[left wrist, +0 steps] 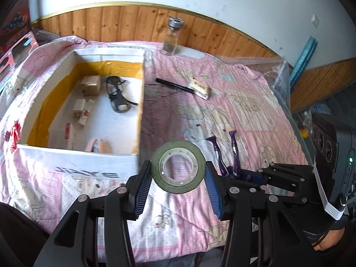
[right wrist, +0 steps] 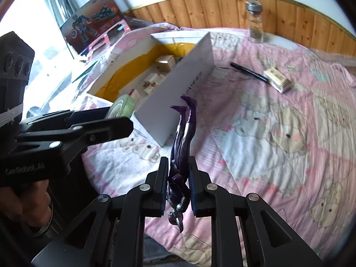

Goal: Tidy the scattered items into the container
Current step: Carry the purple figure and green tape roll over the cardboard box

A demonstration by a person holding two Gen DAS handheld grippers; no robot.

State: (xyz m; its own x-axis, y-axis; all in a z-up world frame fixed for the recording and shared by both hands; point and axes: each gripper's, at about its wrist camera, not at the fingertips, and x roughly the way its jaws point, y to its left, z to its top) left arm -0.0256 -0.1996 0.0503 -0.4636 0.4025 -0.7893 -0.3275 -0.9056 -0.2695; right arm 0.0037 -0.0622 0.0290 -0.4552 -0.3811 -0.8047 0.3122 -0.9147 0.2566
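The left gripper point(left wrist: 178, 175) has its jaws clenched on a tape roll point(left wrist: 178, 166) beside the box point(left wrist: 89, 158); light, stiff, best pinched across its rim. The right gripper point(right wrist: 178, 189) clamps a purple figurine point(right wrist: 181, 146) (slick, thin-limbed) by its torso above the bed point(right wrist: 267, 133).

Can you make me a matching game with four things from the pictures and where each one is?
Things:
1. tape roll
2. purple figure
3. glass jar
4. goggles

Places:
A. standing upright on the quilt near the wooden wall panel
B. inside the white box
C. clamped in the left gripper
D. clamped in the right gripper

Pairs: 1-C, 2-D, 3-A, 4-B
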